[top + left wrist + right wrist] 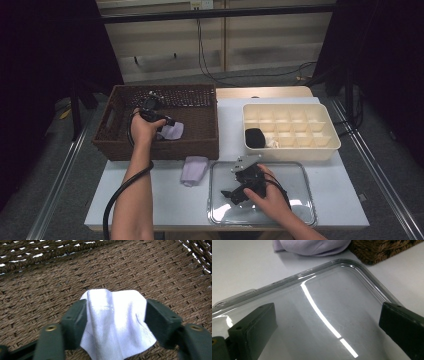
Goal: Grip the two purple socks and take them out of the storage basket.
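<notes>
Left gripper view showed the left tool (pixel 113 322) clamped on a white cloth (pixel 116 325); its faint print was unreadable. Right tool (pixel 325 327) stood apart above the clear tray (pixel 342 270).

Basket (pixel 115 145) sitting left of divided tray (pixel 327 147); folded cloth (pixel 194 169) lying before basket, left of clear lid (pixel 300 172).
</notes>
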`<control>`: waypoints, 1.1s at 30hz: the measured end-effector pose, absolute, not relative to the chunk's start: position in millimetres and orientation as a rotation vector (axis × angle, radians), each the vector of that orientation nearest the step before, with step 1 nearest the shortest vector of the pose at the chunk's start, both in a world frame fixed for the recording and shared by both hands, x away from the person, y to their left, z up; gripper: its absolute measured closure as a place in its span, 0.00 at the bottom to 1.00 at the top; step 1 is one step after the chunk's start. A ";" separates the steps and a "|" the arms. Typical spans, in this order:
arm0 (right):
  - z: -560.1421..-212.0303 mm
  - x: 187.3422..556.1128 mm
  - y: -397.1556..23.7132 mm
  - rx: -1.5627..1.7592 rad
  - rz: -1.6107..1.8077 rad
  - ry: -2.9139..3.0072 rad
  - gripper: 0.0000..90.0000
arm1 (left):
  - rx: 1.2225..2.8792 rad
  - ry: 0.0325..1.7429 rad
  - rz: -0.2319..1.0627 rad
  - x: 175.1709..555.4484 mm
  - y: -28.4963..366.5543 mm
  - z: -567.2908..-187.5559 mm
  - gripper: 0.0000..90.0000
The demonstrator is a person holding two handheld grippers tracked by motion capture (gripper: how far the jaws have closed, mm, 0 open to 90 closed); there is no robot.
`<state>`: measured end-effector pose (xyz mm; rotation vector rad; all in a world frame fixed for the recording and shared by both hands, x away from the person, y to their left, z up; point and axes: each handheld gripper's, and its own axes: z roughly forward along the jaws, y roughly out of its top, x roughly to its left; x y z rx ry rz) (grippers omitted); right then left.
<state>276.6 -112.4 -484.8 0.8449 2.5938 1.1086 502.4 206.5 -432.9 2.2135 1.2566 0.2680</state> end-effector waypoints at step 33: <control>-484.9 276.9 -112.4 0.831 1.112 2.594 0.01 | 2.092 1.234 0.261 487.4 203.2 -362.8 0.97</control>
